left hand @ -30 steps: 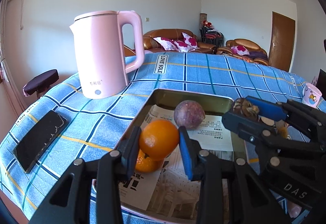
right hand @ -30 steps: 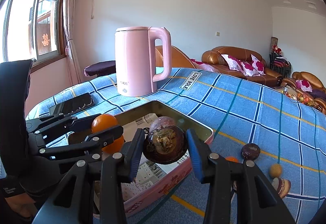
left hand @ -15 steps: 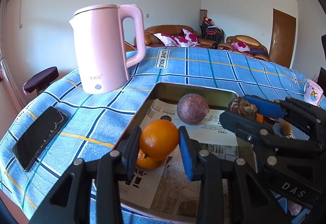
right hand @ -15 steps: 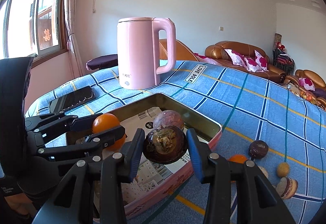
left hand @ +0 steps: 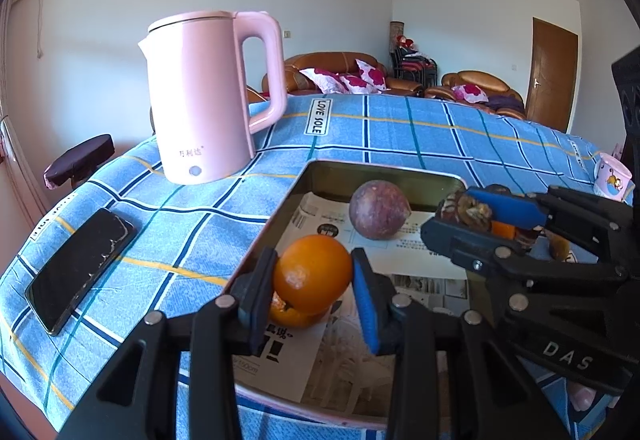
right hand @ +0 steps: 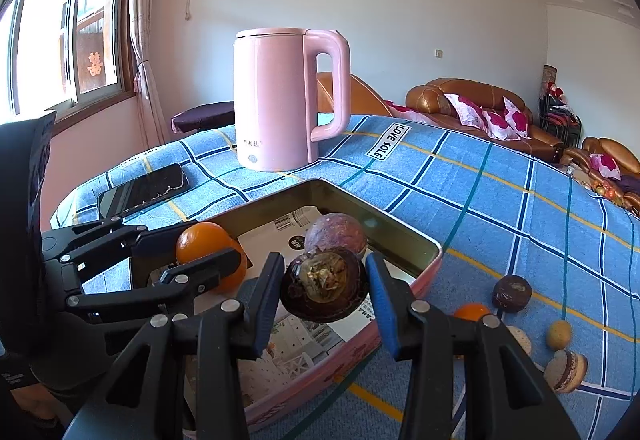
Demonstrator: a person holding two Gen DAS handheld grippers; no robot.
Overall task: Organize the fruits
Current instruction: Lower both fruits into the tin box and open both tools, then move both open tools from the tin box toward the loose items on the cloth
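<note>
Both grippers carry fruit over the tin tray

Nearest, the left gripper [left hand: 312,280] has its fingers clamped on an orange [left hand: 313,274], firm and smooth, best pinched across its widest part. The right gripper [right hand: 324,290] is clamped on a dark split fruit [right hand: 325,290]; its open shell looks brittle, so light pressure is wise. Both hang above the tray [right hand: 434,250], where a purple passion fruit [left hand: 378,208] lies. Farther off on the desk [right hand: 500,199] stands a pink kettle [left hand: 202,95].

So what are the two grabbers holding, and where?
Left gripper squeezes a round orange fruit by its sides; right gripper squeezes a dark brown mangosteen likewise.
</note>
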